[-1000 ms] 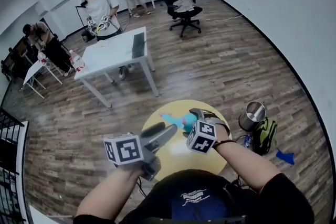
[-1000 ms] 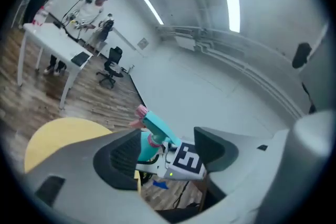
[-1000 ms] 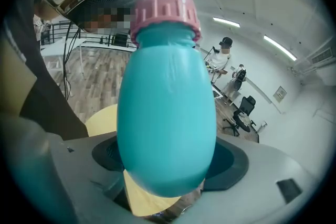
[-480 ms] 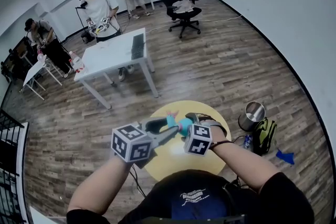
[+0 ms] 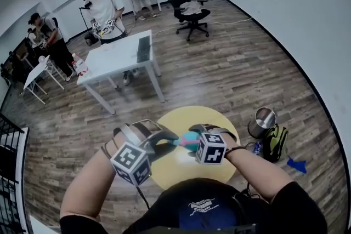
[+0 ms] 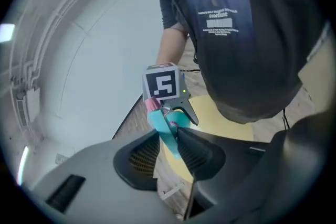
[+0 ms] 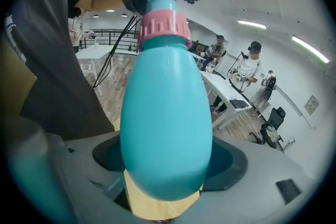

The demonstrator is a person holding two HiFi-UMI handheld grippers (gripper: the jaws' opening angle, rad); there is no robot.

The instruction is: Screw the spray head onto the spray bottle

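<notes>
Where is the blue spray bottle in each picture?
Head view: the blue spray bottle is low in the middle, lying sideways over the table.
Left gripper view: the bottle is at the centre, small, with its pink tip up.
Right gripper view: the bottle is huge and fills the middle, with its pink collar on top.
Shared landmark: the yellow round table shows beneath the bottle in all three.

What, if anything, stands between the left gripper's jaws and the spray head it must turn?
Nothing visible does. The spray head already sits between the jaws of the left gripper, which have just been closing on it. It meets the pink collar of the spray bottle, held by the right gripper.
</notes>
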